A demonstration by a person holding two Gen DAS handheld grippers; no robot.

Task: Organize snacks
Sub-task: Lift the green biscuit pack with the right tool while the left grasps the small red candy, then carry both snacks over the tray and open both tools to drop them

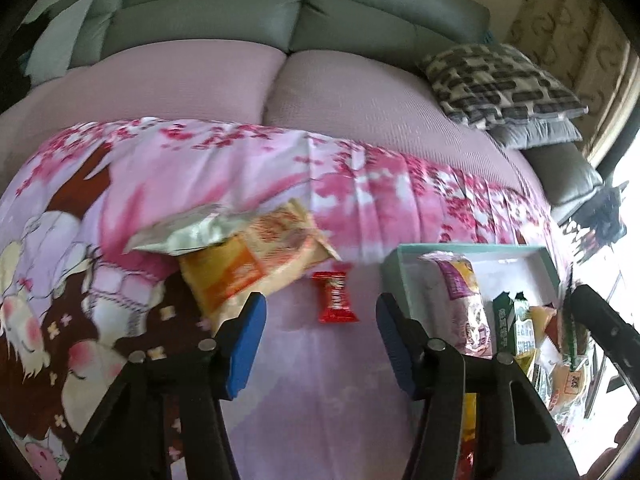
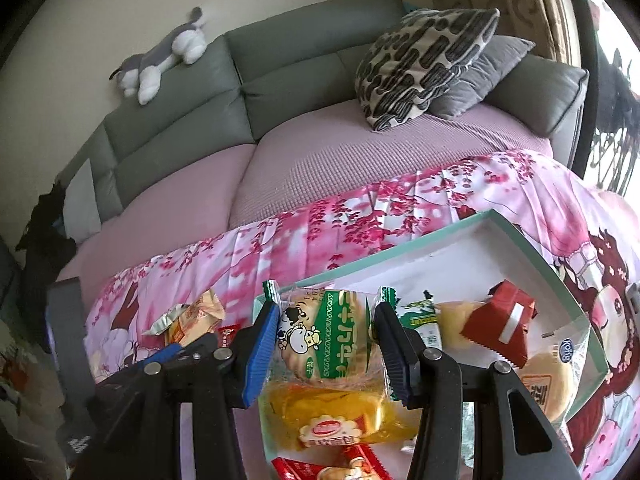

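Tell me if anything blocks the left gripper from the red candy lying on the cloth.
Nothing visible does. The left gripper is open, and the red candy lies just ahead between its fingers on bare pink cloth. The orange packet sits apart, off to its left.

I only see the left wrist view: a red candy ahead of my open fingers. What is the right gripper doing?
Observer: The right gripper is shut on a green cow-print biscuit packet.
Operator: Where is that packet?
Observer: At the near-left corner of the teal box, above a yellow cake packet.
Operator: Anything farther back that I'm missing?
Observer: A grey-and-white plush toy lies on the sofa back.
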